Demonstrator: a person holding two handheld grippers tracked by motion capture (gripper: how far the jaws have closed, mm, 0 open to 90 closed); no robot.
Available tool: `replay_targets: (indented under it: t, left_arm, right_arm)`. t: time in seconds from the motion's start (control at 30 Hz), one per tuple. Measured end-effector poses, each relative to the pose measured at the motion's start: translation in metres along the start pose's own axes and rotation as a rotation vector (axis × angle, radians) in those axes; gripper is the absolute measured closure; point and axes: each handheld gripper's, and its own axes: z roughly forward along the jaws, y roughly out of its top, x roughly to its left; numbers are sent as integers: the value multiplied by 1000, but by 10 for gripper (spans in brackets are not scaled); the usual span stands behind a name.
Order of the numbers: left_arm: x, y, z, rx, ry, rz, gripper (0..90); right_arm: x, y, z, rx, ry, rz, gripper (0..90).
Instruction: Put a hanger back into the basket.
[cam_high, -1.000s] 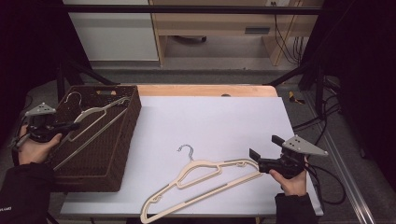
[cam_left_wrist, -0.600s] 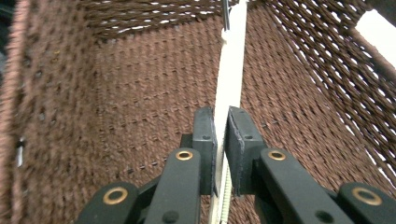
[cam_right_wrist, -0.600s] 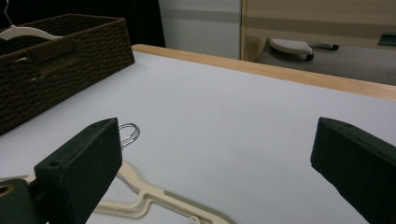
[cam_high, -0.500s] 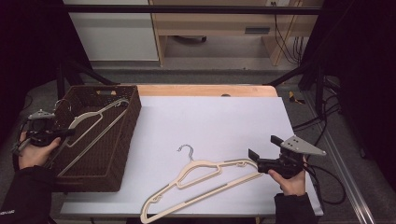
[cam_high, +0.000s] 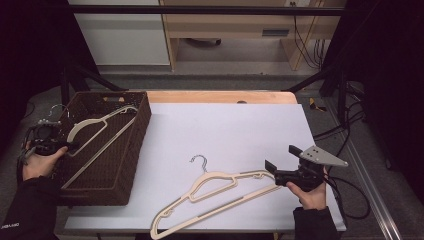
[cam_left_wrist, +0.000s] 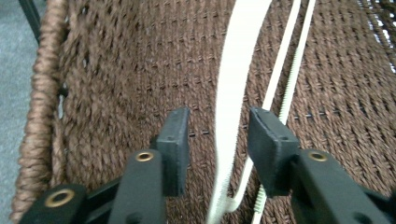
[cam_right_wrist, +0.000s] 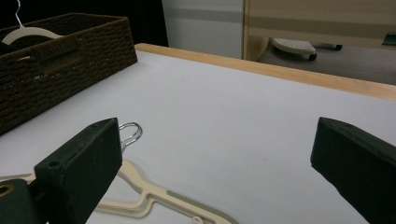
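A cream hanger (cam_high: 95, 125) lies slanted inside the brown wicker basket (cam_high: 142, 120) at the table's left. My left gripper (cam_high: 70, 146) reaches over the basket's left wall. In the left gripper view its jaws stand apart on either side of one hanger arm (cam_left_wrist: 233, 93), with a gap on both sides, above the woven basket floor (cam_left_wrist: 116, 70). A second cream hanger (cam_high: 220, 182) with a metal hook (cam_right_wrist: 130, 133) lies flat on the white tabletop. My right gripper (cam_high: 281, 157) hovers at that hanger's right end, wide open and holding nothing (cam_right_wrist: 215, 140).
The white table (cam_high: 230, 125) has a wooden strip along its far edge. The basket (cam_right_wrist: 60, 60) stands at the far left in the right gripper view. Black frame legs, cables and a wooden cabinet stand beyond the table.
My left gripper has dropped lower at the basket's left wall and turned over, its grey plate now out of sight. The right gripper and the table hanger have stayed still.
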Motion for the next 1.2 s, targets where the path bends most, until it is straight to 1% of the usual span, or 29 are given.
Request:
replay_targets:
  t: [0.07,0.13,0.23,0.27,0.3,0.4,0.43,0.53,0.6,0.67,0.7,0.8,0.87,1.0,1.03,1.07,1.17,1.2]
  left_arm:
    - [1,0,0,-4,0,-11,511]
    - [0,0,-2,-12,-8,-12,481]
    - [-2,0,-8,-40,-22,11,433]
    - [-3,1,-11,-55,-24,10,419]
    - [-4,1,-14,-73,-22,20,401]
    - [-8,3,-26,-133,-41,28,341]
    - [-9,4,-30,-155,-44,43,327]
    - [-16,6,-43,-222,-66,59,284]
    - [-22,8,-52,-266,-85,64,266]
    - [-31,9,-60,-313,-91,61,252]
    - [-36,10,-64,-332,-105,61,239]
    - [-52,11,-78,-395,-162,86,213]
    - [-66,12,-86,-431,-199,114,189]
    - [-97,10,-100,-520,-273,157,143]
    - [-97,10,-100,-520,-273,157,121]
    - [-111,8,-105,-547,-301,171,107]
    - [-133,4,-109,-575,-329,200,76]
    - [-139,1,-109,-588,-346,201,68]
  right_arm:
    - [0,0,0,-1,0,-3,25]
    - [0,0,0,-4,0,-4,25]
    - [0,0,-1,-4,-2,-3,24]
    - [-1,0,-1,-4,-3,-3,25]
    - [-1,0,-1,-4,-3,-4,25]
    - [0,0,-1,-4,-1,-4,25]
    - [0,1,-1,-4,-1,-3,25]
    - [0,1,-2,-5,-1,-2,25]
    - [0,2,-2,-12,0,-10,25]
    - [1,2,-3,-12,2,-8,24]
    - [2,3,-4,-13,4,-9,25]
    - [3,3,-3,-16,11,-15,24]
    - [5,4,-2,-15,12,-12,24]
    - [5,4,-2,-13,18,-12,24]
    - [5,4,-2,-14,17,-10,25]
    - [5,4,-1,-15,17,-8,25]
    - [6,4,-1,-16,14,-4,25]
    - [7,5,-1,-16,19,-1,25]
